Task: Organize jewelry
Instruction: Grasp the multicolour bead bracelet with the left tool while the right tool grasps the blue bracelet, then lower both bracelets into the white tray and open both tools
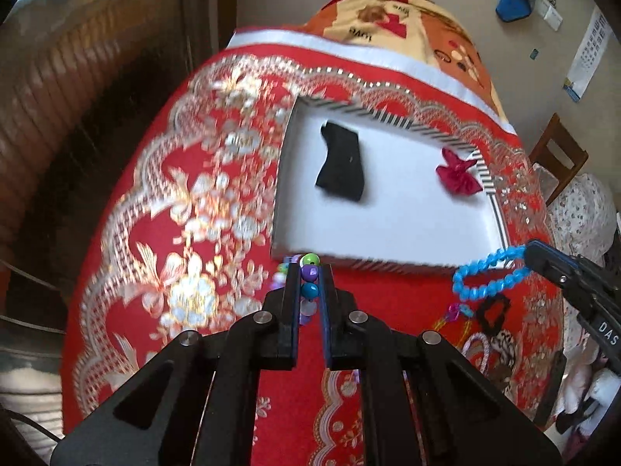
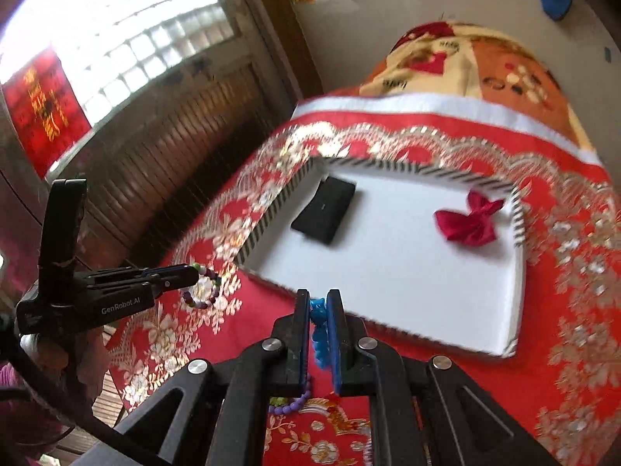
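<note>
A shallow white box [image 1: 407,225] with a striped rim lies on the red tablecloth; it also shows in the right wrist view [image 2: 407,272]. A black pouch [image 1: 341,163] [image 2: 324,209] and a red bow [image 1: 458,173] [image 2: 467,219] lie inside it. My left gripper [image 1: 309,272] is shut on a multicoloured bead bracelet [image 1: 309,272], held above the cloth just short of the box's near edge; the bracelet hangs from it in the right wrist view [image 2: 202,287]. My right gripper [image 2: 318,303] is shut on a blue bead bracelet [image 2: 318,318] [image 1: 485,275] near the box's front edge.
More jewelry lies on the cloth: a purple bead bracelet [image 2: 291,402], a black ring-shaped piece [image 1: 493,310] and a patterned piece [image 1: 500,345]. A patterned blanket [image 1: 407,27] lies beyond the table. A wooden chair [image 1: 559,155] stands at the right.
</note>
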`<move>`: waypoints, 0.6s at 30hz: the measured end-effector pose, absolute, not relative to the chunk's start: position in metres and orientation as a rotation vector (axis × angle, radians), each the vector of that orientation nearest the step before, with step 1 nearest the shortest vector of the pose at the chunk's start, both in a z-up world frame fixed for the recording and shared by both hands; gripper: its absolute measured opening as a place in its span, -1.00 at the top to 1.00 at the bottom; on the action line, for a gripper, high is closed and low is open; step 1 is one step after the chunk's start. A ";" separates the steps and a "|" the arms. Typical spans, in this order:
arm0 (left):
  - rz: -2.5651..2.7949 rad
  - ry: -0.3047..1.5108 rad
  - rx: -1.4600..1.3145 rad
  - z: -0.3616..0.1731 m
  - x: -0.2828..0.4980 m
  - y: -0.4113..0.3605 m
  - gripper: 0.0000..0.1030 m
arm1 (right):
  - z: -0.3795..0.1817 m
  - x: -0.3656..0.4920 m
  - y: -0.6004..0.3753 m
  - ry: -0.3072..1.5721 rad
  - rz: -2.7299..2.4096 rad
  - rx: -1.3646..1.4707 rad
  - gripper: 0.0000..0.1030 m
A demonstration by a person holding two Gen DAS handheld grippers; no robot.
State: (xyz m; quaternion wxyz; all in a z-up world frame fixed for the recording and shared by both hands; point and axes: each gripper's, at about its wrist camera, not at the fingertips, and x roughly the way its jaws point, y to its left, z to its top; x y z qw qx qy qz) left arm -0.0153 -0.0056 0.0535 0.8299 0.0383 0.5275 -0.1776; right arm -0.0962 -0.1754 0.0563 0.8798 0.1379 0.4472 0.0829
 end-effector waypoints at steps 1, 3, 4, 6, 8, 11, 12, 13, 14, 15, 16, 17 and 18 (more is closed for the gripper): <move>-0.381 1.111 0.086 0.057 -0.013 -0.008 0.86 | 0.060 -0.097 -0.181 0.925 0.164 0.284 0.85; -0.388 1.094 0.099 0.063 -0.006 -0.015 0.86 | 0.067 -0.097 -0.190 0.916 0.146 0.276 0.85; -0.393 1.088 0.103 0.064 -0.003 -0.019 0.86 | 0.069 -0.097 -0.196 0.913 0.134 0.275 0.85; -0.402 1.077 0.117 0.067 0.002 -0.027 0.86 | 0.071 -0.095 -0.206 0.911 0.109 0.272 0.85; -0.410 1.069 0.131 0.068 0.008 -0.036 0.86 | 0.070 -0.092 -0.217 0.915 0.080 0.267 0.85; -0.424 1.067 0.149 0.064 0.019 -0.051 0.86 | 0.062 -0.085 -0.233 0.932 0.041 0.280 0.85; -0.431 1.074 0.150 0.061 0.024 -0.056 0.86 | 0.057 -0.082 -0.238 0.940 0.030 0.292 0.85; -0.437 1.080 0.149 0.058 0.027 -0.059 0.86 | 0.054 -0.081 -0.241 0.946 0.026 0.299 0.85; -0.446 1.091 0.145 0.053 0.033 -0.063 0.86 | 0.049 -0.078 -0.245 0.954 0.020 0.309 0.85; -0.449 1.099 0.145 0.048 0.037 -0.066 0.86 | 0.044 -0.075 -0.248 0.963 0.014 0.319 0.85; -0.449 1.106 0.147 0.043 0.040 -0.069 0.86 | 0.037 -0.071 -0.251 0.975 0.009 0.333 0.85; -0.447 1.114 0.148 0.038 0.044 -0.071 0.86 | 0.032 -0.068 -0.252 0.984 0.006 0.341 0.85; -0.442 1.130 0.148 0.029 0.049 -0.072 0.86 | 0.026 -0.063 -0.254 0.995 0.005 0.353 0.85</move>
